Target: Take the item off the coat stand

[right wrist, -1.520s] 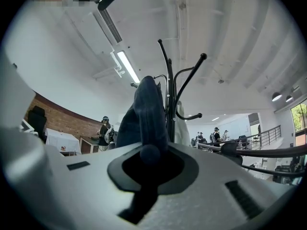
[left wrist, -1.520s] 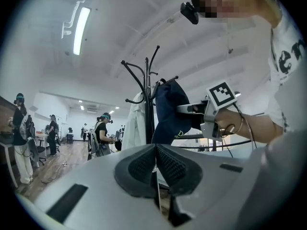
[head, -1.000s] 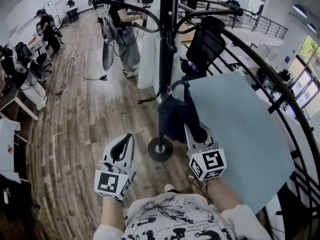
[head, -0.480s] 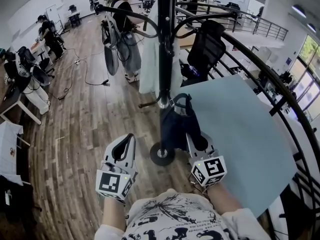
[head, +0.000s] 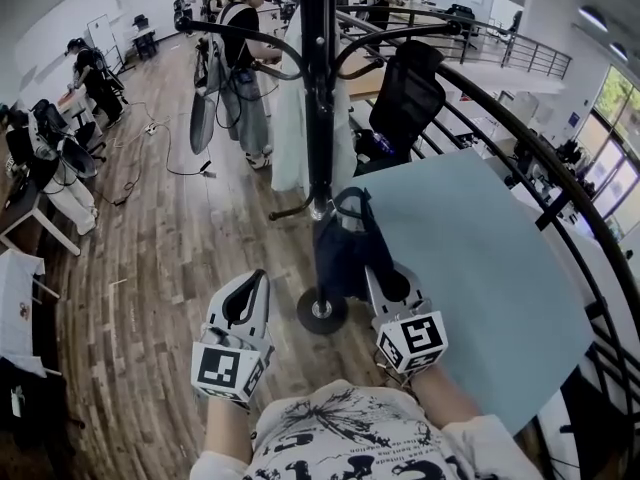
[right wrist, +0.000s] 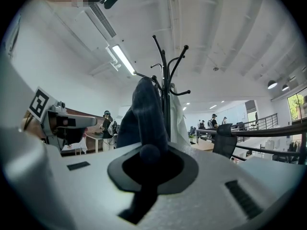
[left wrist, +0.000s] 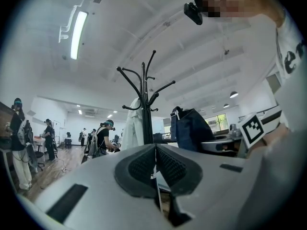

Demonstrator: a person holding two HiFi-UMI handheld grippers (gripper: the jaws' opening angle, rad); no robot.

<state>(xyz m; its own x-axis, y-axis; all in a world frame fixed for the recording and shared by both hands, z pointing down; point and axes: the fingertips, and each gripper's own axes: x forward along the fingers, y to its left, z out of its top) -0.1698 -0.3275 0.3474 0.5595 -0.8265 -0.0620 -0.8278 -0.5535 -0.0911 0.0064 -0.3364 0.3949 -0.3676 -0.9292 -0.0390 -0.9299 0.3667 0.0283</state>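
Observation:
A black coat stand (head: 318,88) rises from its round base (head: 322,310) right in front of me. A dark navy bag (head: 345,248) hangs beside the pole, its strap loop (head: 350,200) close to a low hook; whether it rests on the hook I cannot tell. My right gripper (head: 388,280) is shut on the bag's dark fabric (right wrist: 144,114), which fills its jaws (right wrist: 148,152). My left gripper (head: 252,286) is held left of the base, shut with nothing in it (left wrist: 155,150). The left gripper view has the stand (left wrist: 144,104) and the bag (left wrist: 192,128) ahead.
A white garment (head: 295,128) hangs on the far side of the stand. A pale blue tabletop (head: 480,268) and a curved black railing (head: 560,178) lie to the right, with an office chair (head: 405,88) behind. People (head: 245,58) stand on the wood floor, where cables (head: 150,158) trail.
The right gripper keeps its hold on the bag and has shifted slightly left with it. The left gripper has stayed about where it was.

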